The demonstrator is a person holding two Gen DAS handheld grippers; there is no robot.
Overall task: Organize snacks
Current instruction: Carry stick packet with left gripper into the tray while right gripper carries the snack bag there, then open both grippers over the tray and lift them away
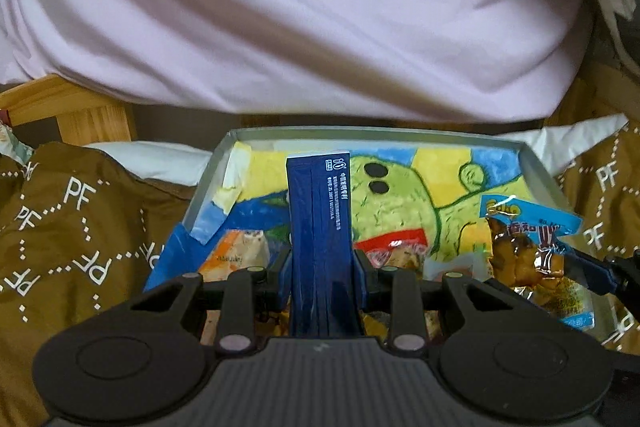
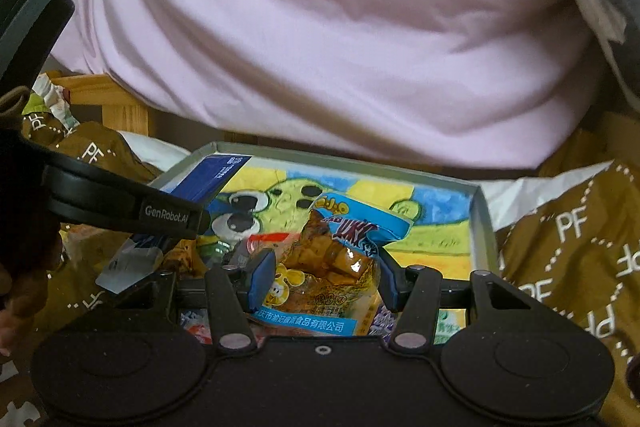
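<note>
A dark blue box (image 1: 320,235) is clamped upright in the left claw (image 1: 320,267), and a blue-edged snack packet (image 2: 324,267) is gripped in the right claw (image 2: 324,279), both held above the open tray (image 1: 536,163). Placing appears under way; each item must next be lowered to a bare spot and released.

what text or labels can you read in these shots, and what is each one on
"GenRobot.AI": on the left gripper body, in the right wrist view.
"PF", repeated: on the brown cloth.
"庆市渝...食品有限公司", partly hidden: blue strip of the snack packet in the right gripper.
White print on the dark blue box: too small to read.
</note>
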